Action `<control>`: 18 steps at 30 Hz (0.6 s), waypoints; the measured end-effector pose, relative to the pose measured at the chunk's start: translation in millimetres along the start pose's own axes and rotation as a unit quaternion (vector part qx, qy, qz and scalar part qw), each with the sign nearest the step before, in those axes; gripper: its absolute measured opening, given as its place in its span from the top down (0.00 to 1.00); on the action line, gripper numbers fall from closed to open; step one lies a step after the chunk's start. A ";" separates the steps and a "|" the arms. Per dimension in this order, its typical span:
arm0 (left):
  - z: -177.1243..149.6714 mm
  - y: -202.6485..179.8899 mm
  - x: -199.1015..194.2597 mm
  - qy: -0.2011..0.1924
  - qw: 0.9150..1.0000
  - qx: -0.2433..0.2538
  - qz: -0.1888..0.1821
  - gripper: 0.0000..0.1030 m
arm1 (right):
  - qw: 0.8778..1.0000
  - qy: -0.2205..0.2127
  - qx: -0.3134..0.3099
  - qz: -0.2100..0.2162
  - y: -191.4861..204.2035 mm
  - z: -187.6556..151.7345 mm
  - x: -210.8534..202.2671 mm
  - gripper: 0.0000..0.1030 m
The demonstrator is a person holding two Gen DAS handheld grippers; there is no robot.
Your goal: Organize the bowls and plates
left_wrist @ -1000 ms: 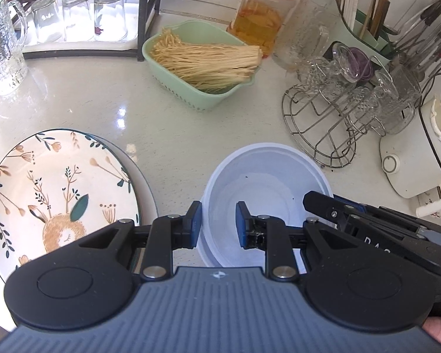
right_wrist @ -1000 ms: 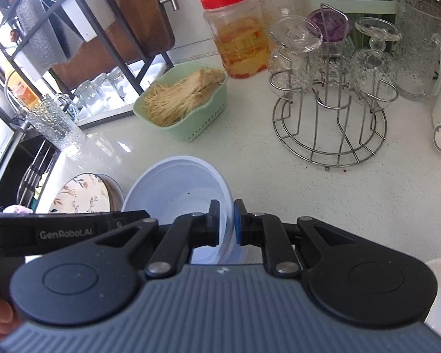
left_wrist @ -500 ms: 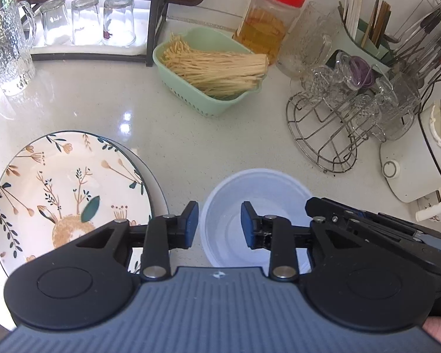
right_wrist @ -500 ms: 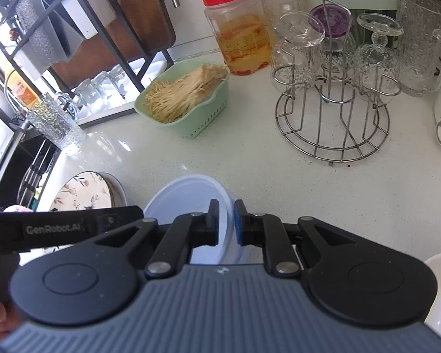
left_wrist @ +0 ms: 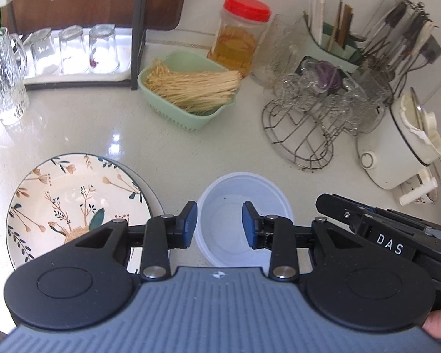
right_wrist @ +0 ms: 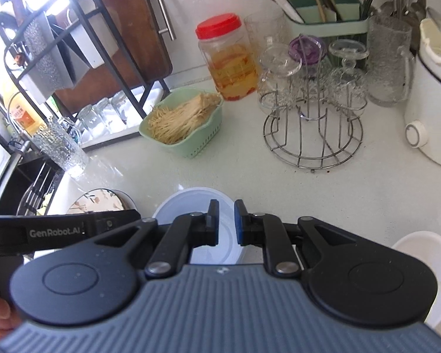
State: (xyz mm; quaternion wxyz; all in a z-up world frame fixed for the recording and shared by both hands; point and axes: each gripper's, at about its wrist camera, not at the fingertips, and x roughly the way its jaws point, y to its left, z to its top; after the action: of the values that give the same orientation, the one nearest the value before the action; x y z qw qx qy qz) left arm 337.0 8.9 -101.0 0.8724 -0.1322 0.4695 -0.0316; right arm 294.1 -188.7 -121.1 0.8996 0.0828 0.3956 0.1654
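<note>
So the white countertop (left_wrist: 82, 129) is pretty crowded along the back: dish rack, wire glass stand (left_wrist: 302, 135), a white cooker (left_wrist: 397, 153), a green basket of noodles (left_wrist: 191, 100) and a red-lidded jar (left_wrist: 238, 38). Up front is where the actual job is. A floral plate (left_wrist: 73, 203) sits on the left with a darker rim peeking out under its right edge, so my guess is two plates are already stacked. Just beside it, apart from it, is the pale blue bowl (left_wrist: 244, 206). A second white bowl (right_wrist: 423, 267) shows at the right edge of the right wrist view, well apart, so that one looks unsorted.

The left gripper (left_wrist: 219, 222) hangs over the blue bowl with its jaws wide and nothing in them. The right gripper (right_wrist: 226, 223) is narrow, its fingers straddling the bowl's right rim; looks like it's pinching it, though I can't see contact for certain. I'd call it roughly halfway: plates done, bowls left to nest.
</note>
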 end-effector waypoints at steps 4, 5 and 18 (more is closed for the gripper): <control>-3.5 -2.4 -15.2 -0.008 1.000 0.009 -0.008 0.63 | 1.000 -0.016 0.009 -0.008 2.8 -5.4 -15.1 0.86; -4.4 -2.8 -19.5 -0.010 1.000 0.012 -0.012 0.63 | 1.000 -0.021 0.011 -0.009 4.1 -6.9 -19.6 0.86; -24.7 -9.9 -53.2 -0.026 0.996 0.071 -0.056 0.63 | 0.995 -0.082 0.027 -0.056 17.9 -42.2 -75.8 0.86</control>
State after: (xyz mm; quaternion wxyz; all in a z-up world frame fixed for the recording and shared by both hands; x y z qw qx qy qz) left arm 287.7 3.9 -68.2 0.8885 -0.0970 0.4349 -0.1100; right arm 210.8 -198.7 -92.6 0.9342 0.0986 0.3289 0.0968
